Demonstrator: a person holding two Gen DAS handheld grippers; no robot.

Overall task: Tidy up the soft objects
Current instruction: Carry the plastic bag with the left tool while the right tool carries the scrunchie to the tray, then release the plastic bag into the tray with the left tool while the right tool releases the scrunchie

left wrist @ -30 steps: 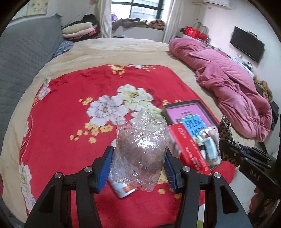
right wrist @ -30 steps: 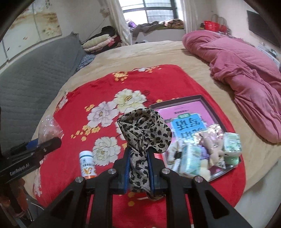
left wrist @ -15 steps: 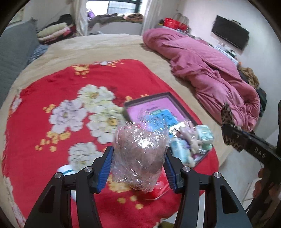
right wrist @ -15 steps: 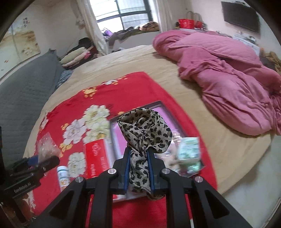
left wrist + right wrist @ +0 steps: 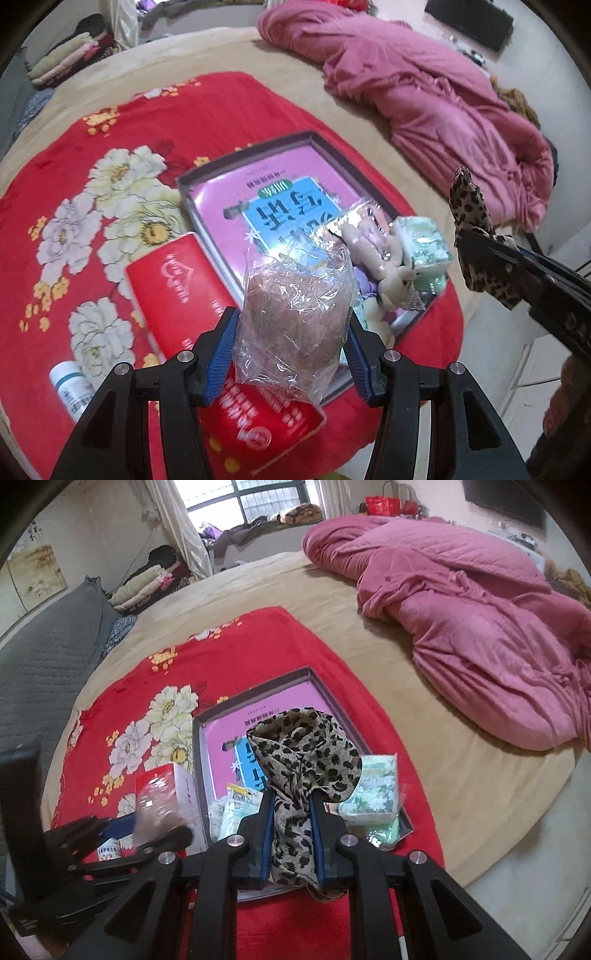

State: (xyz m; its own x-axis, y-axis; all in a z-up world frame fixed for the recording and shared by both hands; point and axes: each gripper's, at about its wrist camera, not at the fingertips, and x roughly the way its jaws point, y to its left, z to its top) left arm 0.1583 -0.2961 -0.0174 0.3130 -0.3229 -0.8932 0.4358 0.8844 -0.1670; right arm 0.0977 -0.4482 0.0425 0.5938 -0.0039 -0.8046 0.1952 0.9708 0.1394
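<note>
One tray (image 5: pixel 207 173), one red box (image 5: pixel 173 291), two tissue packs (image 5: pixel 373 790), one bottle (image 5: pixel 70 387).

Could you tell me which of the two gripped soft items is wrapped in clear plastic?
The pinkish bundle in the left gripper; the right gripper holds bare leopard-print cloth.

place: home bedroom | evidence: bed (image 5: pixel 332 627), pink quilt (image 5: pixel 461 620), curtained window (image 5: pixel 266 498)

Clear crinkled bag (image 5: pixel 293 325) of brownish fluff is held upright, above the tray's (image 5: pixel 255 147) near edge. Leopard-print scarf (image 5: pixel 306 760) is bunched, pinched mid-length, ends drooping. Plush toy (image 5: pixel 380 266) and green tissue packs (image 5: pixel 424 245) are lying in the tray.
</note>
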